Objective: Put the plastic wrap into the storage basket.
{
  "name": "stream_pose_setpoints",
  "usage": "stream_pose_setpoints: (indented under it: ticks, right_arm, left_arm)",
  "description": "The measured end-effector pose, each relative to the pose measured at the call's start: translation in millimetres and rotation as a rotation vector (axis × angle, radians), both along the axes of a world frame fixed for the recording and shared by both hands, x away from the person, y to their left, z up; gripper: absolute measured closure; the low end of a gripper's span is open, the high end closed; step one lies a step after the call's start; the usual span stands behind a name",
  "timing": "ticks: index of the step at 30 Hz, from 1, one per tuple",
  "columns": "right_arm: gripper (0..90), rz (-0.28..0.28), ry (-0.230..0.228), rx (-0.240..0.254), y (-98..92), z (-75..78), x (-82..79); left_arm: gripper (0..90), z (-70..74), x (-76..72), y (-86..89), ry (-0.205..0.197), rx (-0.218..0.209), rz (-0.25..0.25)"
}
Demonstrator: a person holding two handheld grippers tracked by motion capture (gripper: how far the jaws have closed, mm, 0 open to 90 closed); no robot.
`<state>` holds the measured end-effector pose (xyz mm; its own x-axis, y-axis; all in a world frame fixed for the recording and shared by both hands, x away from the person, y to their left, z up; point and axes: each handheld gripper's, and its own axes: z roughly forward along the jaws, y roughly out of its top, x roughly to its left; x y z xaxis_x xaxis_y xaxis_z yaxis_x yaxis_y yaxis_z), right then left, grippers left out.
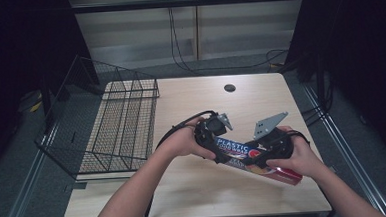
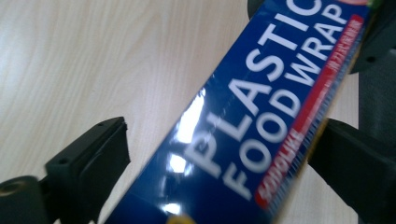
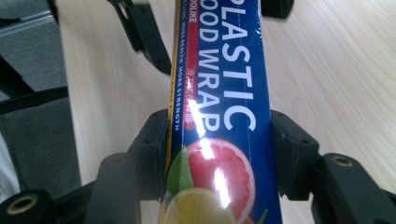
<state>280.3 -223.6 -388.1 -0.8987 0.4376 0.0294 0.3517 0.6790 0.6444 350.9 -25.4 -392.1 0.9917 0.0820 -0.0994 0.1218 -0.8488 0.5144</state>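
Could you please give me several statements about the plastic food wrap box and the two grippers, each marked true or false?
1. The right gripper clamps the plastic food wrap box. True.
2. The left gripper presses both pads on the box. False: a gap shows beside one pad.
3. The wire basket holds the box. False: the box is beside it, over the table.
4. The box is green. False: it is blue.
5. Citrus fruit is printed on the box. True.

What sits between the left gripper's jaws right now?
The plastic wrap box, as the left gripper view shows: one jaw stands clear of its edge, so the left gripper isn't clamped on it.
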Motion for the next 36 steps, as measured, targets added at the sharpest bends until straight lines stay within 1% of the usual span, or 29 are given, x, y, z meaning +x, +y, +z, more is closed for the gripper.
stream_pose_setpoints:
  ticks: [1, 2, 3, 4, 5, 6, 7, 8, 9, 10, 11, 12, 13, 14, 15, 16, 17, 19, 20, 21, 22, 24, 25, 26, 30, 31, 32, 34, 36]
  right_arm:
    - [46.1, 0.011, 0.002, 0.0, 1.1, 0.6, 0.0]
    - [46.0, 0.028, -0.01, -0.017, 3.7, 1.3, -0.2]
    - [46.0, 0.031, -0.007, -0.019, 4.2, 1.7, -0.1]
    - [46.0, 0.038, -0.006, -0.02, 4.2, 2.0, 0.5]
    - [46.0, 0.051, -0.001, -0.017, 4.1, 1.8, 0.8]
    - [46.0, 0.051, -0.001, -0.017, 4.1, 1.8, 0.8]
    - [45.7, 0.066, 0.0, -0.017, 4.4, 1.8, 1.1]
    - [42.5, 0.073, 0.015, -0.008, 4.4, 1.8, 2.7]
    - [40.4, 0.052, 0.014, 0.016, 3.5, 2.2, 4.6]
    - [40.4, 0.052, 0.014, 0.016, 3.5, 2.2, 4.6]
    - [30.5, 0.011, 0.056, 0.062, 0.4, 3.5, 11.3]
    - [22.6, -0.035, 0.05, 0.083, -1.5, 6.0, 12.8]
    - [16.8, -0.065, 0.048, 0.092, -4.4, 9.2, 13.9]
    - [10.8, -0.092, 0.055, 0.122, -7.7, 12.3, 14.4]
    - [5.3, -0.133, 0.032, 0.136, -11.6, 15.3, 13.8]
    - [5.3, -0.133, 0.032, 0.136, -11.6, 15.3, 13.8]
    - [3.5, -0.191, 0.005, 0.131, -19.7, 19.4, 13.2]
    - [5.7, -0.197, 0.0, 0.144, -24.3, 20.3, 12.7]
    - [1.9, -0.224, -0.005, 0.153, -31.6, 19.3, 11.4]
    - [2.0, -0.23, 0.004, 0.156, -33.9, 17.8, 10.7]
    - [2.9, -0.241, 0.004, 0.164, -35.6, 16.0, 9.3]
    - [2.2, -0.247, 0.012, 0.176, -36.8, 13.5, 7.9]
    - [2.2, -0.258, 0.007, 0.171, -37.5, 7.5, 4.1]
    - [2.4, -0.27, -0.002, 0.168, -37.1, 4.6, 1.9]
    - [2.0, -0.264, -0.016, 0.158, -36.3, -5.3, -5.7]
    - [1.8, -0.269, -0.012, 0.155, -35.6, -7.1, -7.0]
    - [2.1, -0.271, -0.013, 0.157, -34.1, -9.3, -8.3]
    - [2.2, -0.273, -0.008, 0.147, -32.5, -11.2, -9.8]
    - [2.6, -0.29, -0.023, 0.119, -28.3, -16.5, -12.7]
  left_arm:
    - [7.3, 0.5, 0.0, -1.1, 0.015, 0.014, -0.015]
    - [13.3, 0.3, -1.1, -2.1, 0.019, 0.014, -0.017]
    - [20.3, 1.8, -4.7, -3.2, 0.015, 0.022, -0.07]
    - [22.8, 1.8, -4.7, -3.2, 0.015, 0.022, -0.07]
    - [26.4, 2.6, -8.6, -5.5, 0.01, 0.042, -0.09]
    - [29.2, 2.6, -8.6, -5.5, 0.01, 0.042, -0.09]
    - [29.2, 3.2, -8.7, -7.0, 0.047, 0.066, -0.071]
    - [34.0, 5.3, -15.3, -8.6, -0.005, 0.09, -0.076]
    - [35.7, 6.4, -18.4, -9.9, -0.009, 0.093, -0.043]
    - [37.0, 6.4, -18.4, -9.9, -0.009, 0.093, -0.043]
    - [39.9, 8.8, -18.8, -9.8, 0.037, 0.077, -0.008]
    - [42.5, 8.8, -18.8, -9.8, 0.037, 0.077, -0.008]
    - [43.7, 9.3, -15.2, -7.2, 0.04, 0.105, 0.07]
    - [43.8, 8.6, -12.9, -4.9, 0.01, 0.129, 0.082]
    - [43.8, 7.7, -11.6, -1.8, 0.014, 0.145, 0.108]
    - [43.8, 7.7, -11.6, -1.8, 0.014, 0.145, 0.108]
    - [43.8, 6.7, -8.3, 5.9, 0.037, 0.148, 0.154]
    - [43.8, 7.1, -6.5, 9.6, 0.035, 0.141, 0.163]
    - [43.8, 9.9, -3.2, 16.0, 0.041, 0.142, 0.185]
    - [43.8, 9.9, -3.2, 16.0, 0.041, 0.142, 0.185]
    - [43.8, 10.9, -0.7, 20.5, 0.038, 0.128, 0.223]
    - [43.8, 11.8, 1.0, 22.8, 0.042, 0.129, 0.234]
    - [43.8, 13.2, 4.6, 26.9, 0.058, 0.13, 0.263]
    - [43.8, 13.6, 5.7, 28.4, 0.055, 0.129, 0.274]
    - [43.8, 17.1, 8.3, 32.3, 0.064, 0.139, 0.298]
    - [43.8, 18.3, 9.4, 33.6, 0.053, 0.136, 0.295]
    - [43.8, 21.2, 11.0, 35.5, 0.073, 0.139, 0.313]
    - [43.8, 22.3, 11.7, 36.4, 0.068, 0.14, 0.325]
    - [43.8, 25.0, 12.7, 37.7, 0.053, 0.146, 0.338]
